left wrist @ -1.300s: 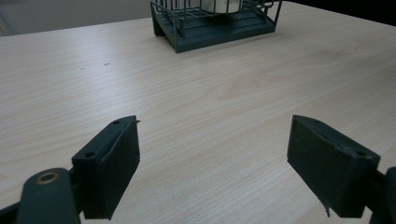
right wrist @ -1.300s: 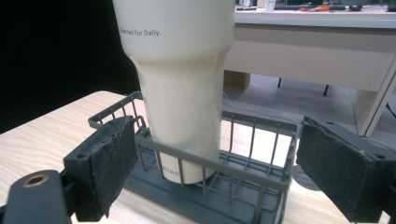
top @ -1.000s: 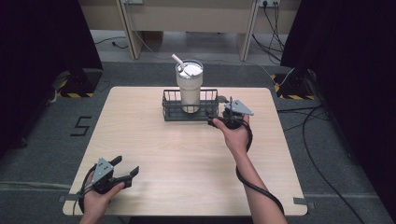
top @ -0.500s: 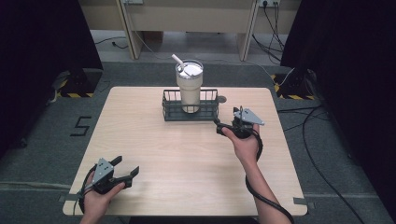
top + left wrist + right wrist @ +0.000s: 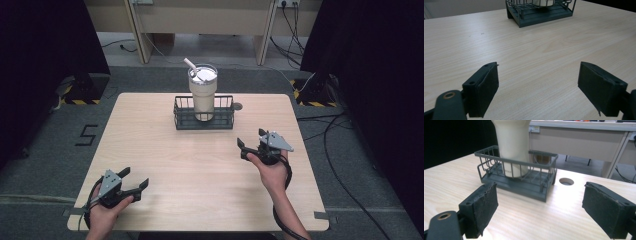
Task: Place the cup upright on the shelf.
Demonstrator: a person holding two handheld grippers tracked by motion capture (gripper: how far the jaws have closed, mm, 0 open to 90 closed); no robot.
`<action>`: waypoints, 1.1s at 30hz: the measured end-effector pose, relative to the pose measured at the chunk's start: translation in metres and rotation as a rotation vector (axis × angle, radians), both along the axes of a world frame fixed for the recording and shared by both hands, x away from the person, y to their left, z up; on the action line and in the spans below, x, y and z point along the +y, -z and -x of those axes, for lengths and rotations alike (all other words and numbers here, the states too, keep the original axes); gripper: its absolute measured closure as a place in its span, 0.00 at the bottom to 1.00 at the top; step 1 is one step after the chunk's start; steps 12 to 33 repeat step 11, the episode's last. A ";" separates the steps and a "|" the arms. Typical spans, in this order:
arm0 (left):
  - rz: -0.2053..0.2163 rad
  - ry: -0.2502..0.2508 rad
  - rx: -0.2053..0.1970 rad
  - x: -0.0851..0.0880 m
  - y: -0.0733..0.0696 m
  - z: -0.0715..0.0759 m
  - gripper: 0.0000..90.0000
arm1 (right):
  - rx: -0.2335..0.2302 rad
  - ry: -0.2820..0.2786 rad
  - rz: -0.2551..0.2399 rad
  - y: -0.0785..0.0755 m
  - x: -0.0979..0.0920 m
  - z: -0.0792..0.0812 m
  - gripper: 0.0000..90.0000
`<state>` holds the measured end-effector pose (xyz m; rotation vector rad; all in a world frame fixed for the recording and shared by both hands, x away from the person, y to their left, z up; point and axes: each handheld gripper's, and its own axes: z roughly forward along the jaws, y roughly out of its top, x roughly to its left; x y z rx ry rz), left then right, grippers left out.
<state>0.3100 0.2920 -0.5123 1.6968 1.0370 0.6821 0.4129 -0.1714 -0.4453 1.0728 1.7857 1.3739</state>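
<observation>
A cream tumbler [image 5: 202,95] [image 5: 512,147] with a lid and straw stands upright inside a dark wire basket [image 5: 204,121] [image 5: 521,182] [image 5: 541,13] at the table's far middle. My right gripper [image 5: 251,141] [image 5: 539,210] hovers open over the table's right side, a short way in front and to the right of the basket, with nothing between its jaws. Near the front left corner my left gripper [image 5: 134,181] [image 5: 539,92] rests open and empty, pointed toward the basket.
The light wooden table [image 5: 200,170] has a small round cable hole [image 5: 237,106] [image 5: 566,181] just right of the basket. Desks [image 5: 200,10] and cables [image 5: 345,150] lie on the floor beyond and beside the table.
My right gripper has drawn back from the basket's right end toward the front right of the table. The left gripper has stayed put.
</observation>
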 end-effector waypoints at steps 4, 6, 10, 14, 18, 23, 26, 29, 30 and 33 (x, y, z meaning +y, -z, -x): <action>-0.001 0.000 0.000 0.000 0.000 0.000 0.18 | 0.003 0.008 0.000 0.007 -0.010 0.015 0.15; -0.003 0.000 -0.001 0.000 0.000 0.000 0.18 | 0.010 0.008 0.001 0.012 -0.013 0.024 0.15; -0.005 0.001 -0.002 -0.001 0.000 0.000 0.18 | 0.028 0.009 0.004 0.022 -0.019 0.039 0.15; -0.007 0.002 -0.001 -0.001 0.000 -0.001 0.18 | 0.035 0.007 0.001 0.023 -0.020 0.042 0.15; -0.007 0.002 -0.001 -0.001 0.000 -0.001 0.18 | 0.035 0.007 0.001 0.023 -0.020 0.042 0.15; -0.007 0.002 -0.001 -0.001 0.000 -0.001 0.18 | 0.035 0.007 0.001 0.023 -0.020 0.042 0.15; -0.007 0.002 -0.001 -0.001 0.000 -0.001 0.18 | 0.035 0.007 0.001 0.023 -0.020 0.042 0.15; -0.007 0.002 -0.001 -0.001 0.000 -0.001 0.18 | 0.035 0.007 0.001 0.023 -0.020 0.042 0.15; -0.007 0.002 -0.001 -0.001 0.000 -0.001 0.18 | 0.035 0.007 0.001 0.023 -0.020 0.042 0.15; -0.007 0.002 -0.001 -0.001 0.000 -0.001 0.18 | 0.035 0.007 0.001 0.023 -0.020 0.042 0.15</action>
